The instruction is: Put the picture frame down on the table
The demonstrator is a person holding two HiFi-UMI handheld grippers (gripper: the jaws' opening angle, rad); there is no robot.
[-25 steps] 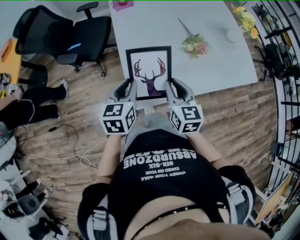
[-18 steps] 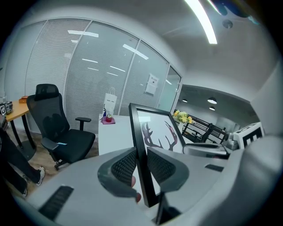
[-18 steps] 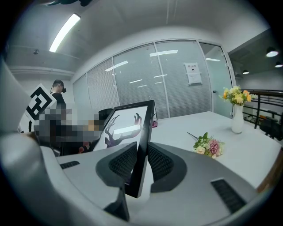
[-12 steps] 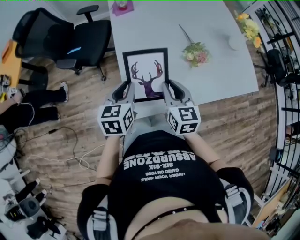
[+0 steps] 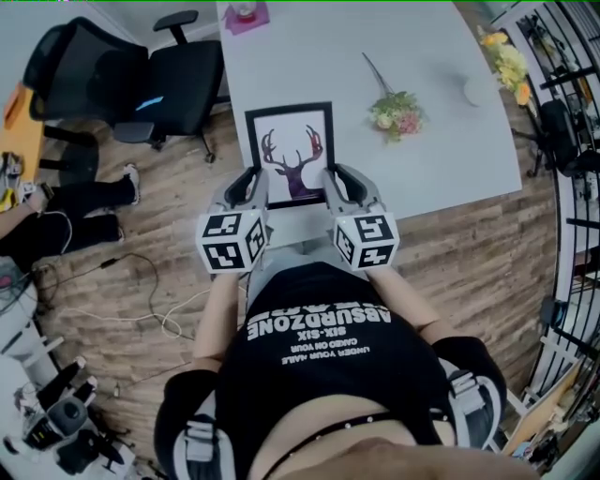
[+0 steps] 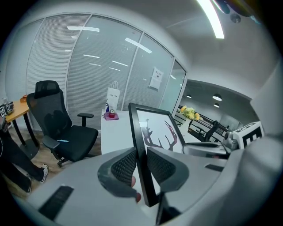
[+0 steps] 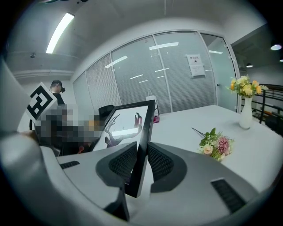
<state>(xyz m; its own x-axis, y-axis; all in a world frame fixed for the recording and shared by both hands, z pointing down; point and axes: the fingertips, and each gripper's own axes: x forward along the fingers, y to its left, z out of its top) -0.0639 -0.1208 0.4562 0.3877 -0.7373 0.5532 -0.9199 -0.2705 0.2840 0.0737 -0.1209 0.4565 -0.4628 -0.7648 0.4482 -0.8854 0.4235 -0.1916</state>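
Observation:
A black picture frame (image 5: 292, 150) with a purple deer-head print hangs over the near edge of the white table (image 5: 441, 141). Both grippers hold it by its lower side edges. My left gripper (image 5: 255, 187) is shut on the frame's left edge (image 6: 140, 145), with the ribbed pads on either side of it. My right gripper (image 5: 330, 185) is shut on the frame's right edge (image 7: 140, 152) in the same way. In the left gripper view the frame (image 6: 154, 130) stands tilted above the table.
A small bunch of flowers (image 5: 395, 106) lies on the table right of the frame, and a vase of yellow flowers (image 7: 243, 99) stands further off. A pink object (image 5: 246, 13) sits at the far edge. A black office chair (image 5: 141, 80) stands left of the table.
Both grippers have carried the frame forward, so it now sits further over the table than a second ago. Their grip has not changed.

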